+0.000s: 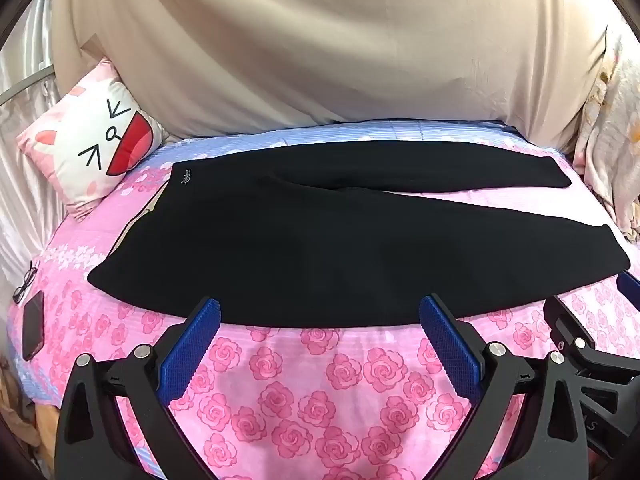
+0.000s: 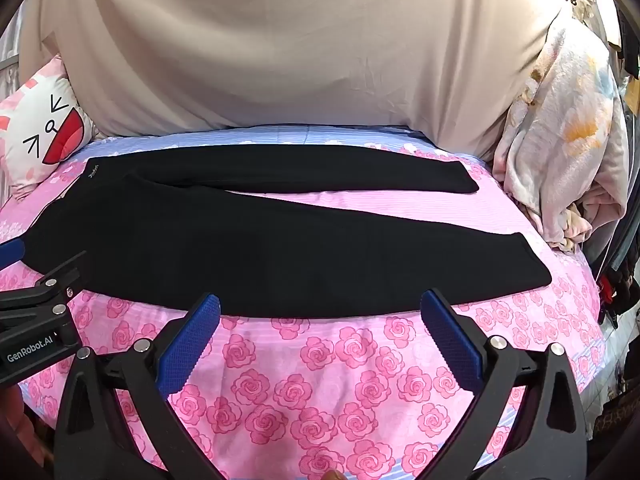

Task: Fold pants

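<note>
Left wrist view shows the black pants spread flat across the bed, waistband toward the pillow on the left and the 2 legs running off to the right. The legs lie slightly apart in a narrow V, so the near leg can probably be swung over the far one for a first lengthwise fold. Laying the garment flat like this keeps both long edges reachable from the near side.

The left gripper hangs just short of the near edge of the pants, its 2 blue pads spread wide and grasping nothing; only the rose-print sheet shows between them. From the right wrist view, the right gripper is in the same posture, released and empty, placed further toward the cuffs. Side by side along that edge, the pair seem set to pinch the near hem at 2 spots so the cloth lifts evenly instead of sagging.

Glasses and a phone rest at the far left of the bed, well apart from the pants. A crumpled blanket is piled at the right.
</note>
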A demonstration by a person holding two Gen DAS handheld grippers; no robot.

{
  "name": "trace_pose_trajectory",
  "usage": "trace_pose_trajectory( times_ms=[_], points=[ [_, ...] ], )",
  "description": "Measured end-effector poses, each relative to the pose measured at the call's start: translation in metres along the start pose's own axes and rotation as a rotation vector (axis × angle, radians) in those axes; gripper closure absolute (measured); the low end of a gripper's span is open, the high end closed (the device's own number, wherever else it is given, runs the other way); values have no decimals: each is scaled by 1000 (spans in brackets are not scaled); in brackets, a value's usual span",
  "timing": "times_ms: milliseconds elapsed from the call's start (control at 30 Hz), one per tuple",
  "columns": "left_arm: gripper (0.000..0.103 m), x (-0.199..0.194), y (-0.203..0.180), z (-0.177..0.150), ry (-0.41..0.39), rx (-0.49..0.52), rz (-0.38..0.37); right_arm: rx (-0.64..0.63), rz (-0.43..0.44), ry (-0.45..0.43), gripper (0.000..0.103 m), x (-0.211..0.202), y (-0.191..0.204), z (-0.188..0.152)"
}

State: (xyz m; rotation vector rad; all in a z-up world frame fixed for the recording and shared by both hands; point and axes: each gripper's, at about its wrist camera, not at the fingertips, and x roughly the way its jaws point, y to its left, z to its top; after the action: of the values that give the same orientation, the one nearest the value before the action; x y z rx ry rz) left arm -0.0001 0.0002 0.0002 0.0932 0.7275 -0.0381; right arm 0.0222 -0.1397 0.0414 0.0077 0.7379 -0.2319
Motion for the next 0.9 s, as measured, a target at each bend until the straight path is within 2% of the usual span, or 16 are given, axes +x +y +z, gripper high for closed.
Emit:
trace_pose_trajectory(
  times_ms=[900],
  points=[
    [5, 3, 1, -1, 5, 15, 5, 0, 6, -4, 5, -1, 4, 1]
  ],
)
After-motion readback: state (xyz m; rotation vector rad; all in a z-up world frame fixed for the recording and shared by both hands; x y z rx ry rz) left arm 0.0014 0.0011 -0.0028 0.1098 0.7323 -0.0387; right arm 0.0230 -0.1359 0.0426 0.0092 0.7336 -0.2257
